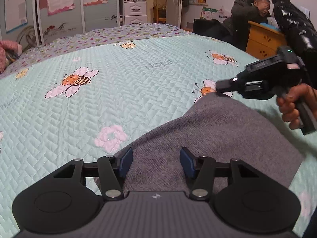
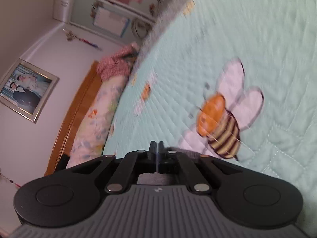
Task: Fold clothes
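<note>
Grey knitted garment [image 1: 214,138] lies on the quilted bee-print bed cover [image 1: 118,99], long axis running from left tool [image 1: 156,163], half-open astride its near end, to right tool [image 1: 220,88], closed at its far tip.

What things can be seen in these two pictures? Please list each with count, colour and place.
garment: one, grey, on the bed, front right
quilt: one, pale green with bees, covering the bed
pink cloth: one, far left bed edge
drawer unit: one, white, far wall
framed photo: one, on the wall
left hand-held gripper: open over the garment's near edge
right hand-held gripper: shut at the garment's far corner
hand: one, holding the right hand-held gripper
</note>
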`<state>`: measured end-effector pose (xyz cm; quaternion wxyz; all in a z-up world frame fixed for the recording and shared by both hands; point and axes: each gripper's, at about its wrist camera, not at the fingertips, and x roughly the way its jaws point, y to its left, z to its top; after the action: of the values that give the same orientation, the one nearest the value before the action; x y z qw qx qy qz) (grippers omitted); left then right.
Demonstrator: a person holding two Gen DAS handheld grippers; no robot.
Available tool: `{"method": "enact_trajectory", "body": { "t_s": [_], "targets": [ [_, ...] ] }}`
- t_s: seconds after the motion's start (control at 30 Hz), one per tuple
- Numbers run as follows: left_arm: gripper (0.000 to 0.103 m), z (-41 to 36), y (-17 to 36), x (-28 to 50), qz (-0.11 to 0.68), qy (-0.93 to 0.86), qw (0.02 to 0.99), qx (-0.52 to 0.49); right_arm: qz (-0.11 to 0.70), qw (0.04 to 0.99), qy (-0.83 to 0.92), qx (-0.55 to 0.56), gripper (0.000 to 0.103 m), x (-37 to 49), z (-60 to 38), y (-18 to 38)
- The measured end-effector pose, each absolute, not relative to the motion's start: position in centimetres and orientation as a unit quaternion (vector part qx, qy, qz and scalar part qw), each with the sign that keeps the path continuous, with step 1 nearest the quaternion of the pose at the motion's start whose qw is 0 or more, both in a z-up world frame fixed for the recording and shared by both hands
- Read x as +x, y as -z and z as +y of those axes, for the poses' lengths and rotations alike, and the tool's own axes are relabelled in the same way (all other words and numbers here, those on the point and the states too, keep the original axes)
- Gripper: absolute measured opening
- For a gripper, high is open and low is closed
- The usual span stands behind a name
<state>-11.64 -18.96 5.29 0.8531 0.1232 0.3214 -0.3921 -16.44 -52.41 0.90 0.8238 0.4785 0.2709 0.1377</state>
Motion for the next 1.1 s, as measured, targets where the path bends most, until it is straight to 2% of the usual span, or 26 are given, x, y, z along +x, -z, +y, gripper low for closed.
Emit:
{"method": "enact_trajectory", "body": {
  "t_s": [0.17, 0.3, 0.4, 0.47, 0.53, 0.83, 0.93, 0.97, 1.1],
  "targets": [
    [0.057, -18.6, -7.0, -12.6, 0.302, 0.386, 0.862, 0.133, 0.276, 0.852, -0.156, 0.417, 0.006, -17.9, -49.1, -4.3],
    [0.06, -20.0, -8.0, -14.4, 0.259, 0.423, 0.853, 0.161, 0.315, 0.855, -0.208, 0.357, 0.006, -14.9, -45.4, -6.0],
    [0.058, -19.9, -4.5, -14.1, 0.292, 0.417, 0.84, 0.188, 0.396, 0.841, -0.216, 0.299, 0.0, -10.7, -43.4, -4.7],
    [0.057, -19.2, -3.5, -15.1, 0.269, 0.42, 0.845, 0.195, 0.437, 0.847, -0.163, 0.254, 0.0, -8.2, -43.6, -1.4],
    [0.057, -18.7, -3.0, -15.5, 0.258, 0.421, 0.849, 0.188, 0.417, 0.844, -0.167, 0.294, 0.0, -7.9, -44.8, -0.2],
    [0.057, -18.4, -3.4, -14.5, 0.272, 0.435, 0.84, 0.176, 0.355, 0.86, -0.148, 0.334, 0.0, -10.3, -46.3, -0.1],
    [0.058, -18.4, -3.5, -14.6, 0.272, 0.435, 0.84, 0.175, 0.314, 0.872, -0.109, 0.36, 0.0, -12.9, -48.1, -1.6],
    [0.058, -18.4, -3.5, -14.6, 0.272, 0.436, 0.84, 0.173, 0.3, 0.874, -0.096, 0.371, 0.006, -13.9, -48.8, -2.3],
    [0.058, -17.8, -3.7, -14.2, 0.28, 0.442, 0.839, 0.15, 0.279, 0.885, -0.108, 0.358, 0.006, -18.9, -48.0, -5.6]
  ]
}}
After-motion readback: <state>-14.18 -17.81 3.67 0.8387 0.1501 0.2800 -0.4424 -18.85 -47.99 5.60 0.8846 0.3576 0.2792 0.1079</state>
